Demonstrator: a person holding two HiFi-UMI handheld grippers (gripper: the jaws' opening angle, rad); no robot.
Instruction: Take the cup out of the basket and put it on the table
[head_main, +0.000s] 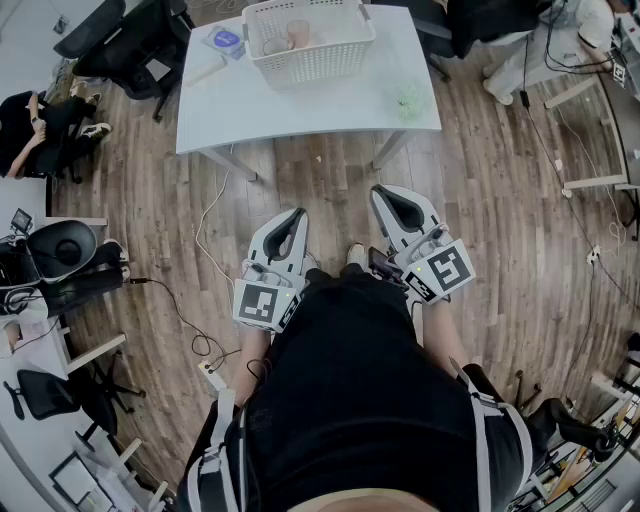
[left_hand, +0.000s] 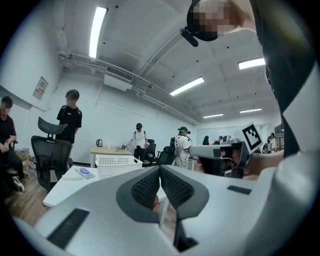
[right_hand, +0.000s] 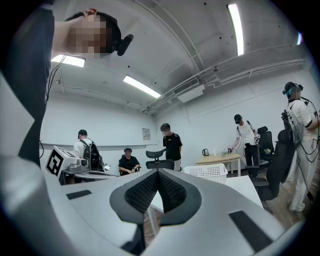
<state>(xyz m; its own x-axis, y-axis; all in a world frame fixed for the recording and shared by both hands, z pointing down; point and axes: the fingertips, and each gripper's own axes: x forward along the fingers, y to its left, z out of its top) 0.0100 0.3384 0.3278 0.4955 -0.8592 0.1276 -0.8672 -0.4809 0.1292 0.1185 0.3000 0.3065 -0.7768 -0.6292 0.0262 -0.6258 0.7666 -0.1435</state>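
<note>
A white slatted basket stands at the far side of the white table, with a pinkish cup and a second cup inside it. Both grippers are held close to the person's body, well short of the table. My left gripper points toward the table with its jaws together and nothing between them. My right gripper beside it is also shut and empty. The left gripper view shows the basket beyond the closed jaws, and the right gripper view shows the basket too.
A flat packet with a blue disc lies left of the basket and a small green thing sits near the table's right edge. Black chairs stand at the table's left. A cable runs over the wooden floor. Other people stand about the room.
</note>
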